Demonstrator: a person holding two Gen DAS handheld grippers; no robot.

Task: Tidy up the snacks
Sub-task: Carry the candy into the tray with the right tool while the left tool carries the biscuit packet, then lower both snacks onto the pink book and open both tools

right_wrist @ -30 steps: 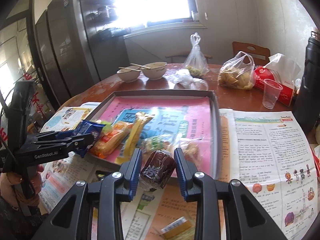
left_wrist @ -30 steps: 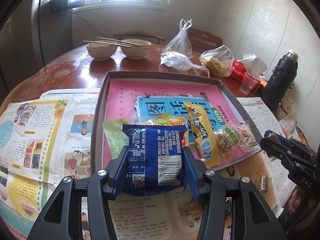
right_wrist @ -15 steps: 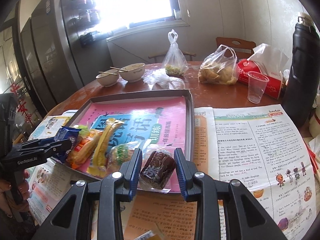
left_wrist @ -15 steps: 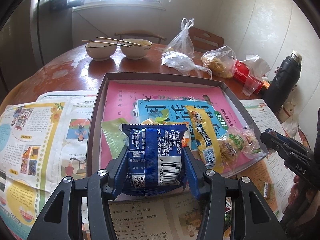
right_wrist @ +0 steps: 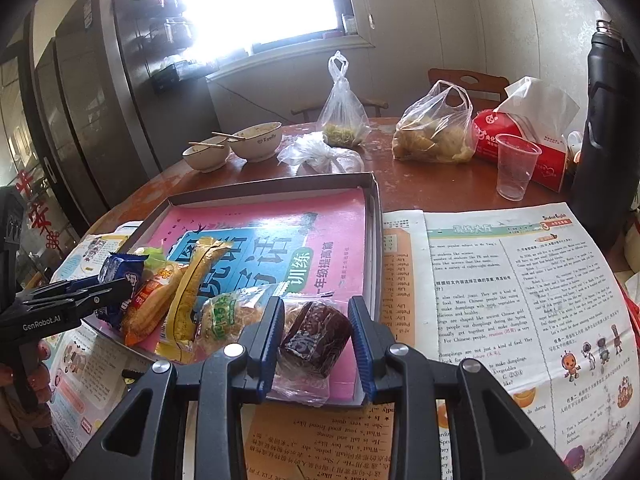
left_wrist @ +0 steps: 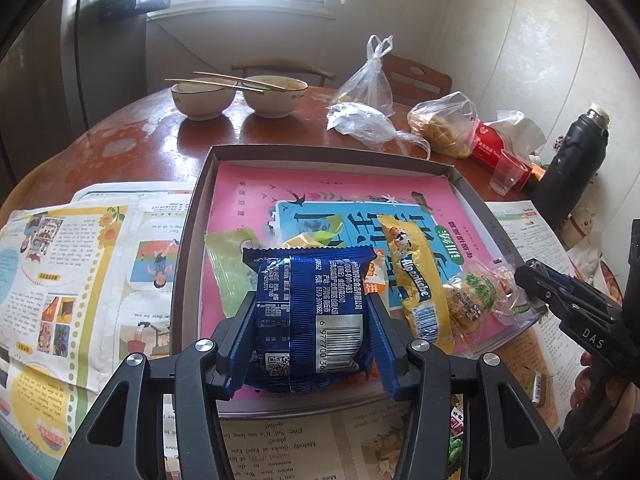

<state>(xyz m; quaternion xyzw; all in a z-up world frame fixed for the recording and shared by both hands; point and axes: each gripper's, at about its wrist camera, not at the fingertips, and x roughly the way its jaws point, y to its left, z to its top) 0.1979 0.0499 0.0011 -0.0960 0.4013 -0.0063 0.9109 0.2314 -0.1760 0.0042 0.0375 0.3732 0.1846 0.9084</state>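
Left wrist view: the left gripper (left_wrist: 311, 322) is clamped on a blue snack packet (left_wrist: 310, 312) over the near edge of the grey tray (left_wrist: 188, 224).

Right wrist view: the right gripper (right_wrist: 314, 340) is clamped on a brown wrapped cake (right_wrist: 316, 336) at the tray's (right_wrist: 376, 216) near right corner, beside a yellow packet (right_wrist: 192, 284).

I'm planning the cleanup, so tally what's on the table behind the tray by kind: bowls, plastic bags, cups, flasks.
Bowls: 2
Plastic bags: 3
Clear cup: 1
Black flask: 1
Total: 7
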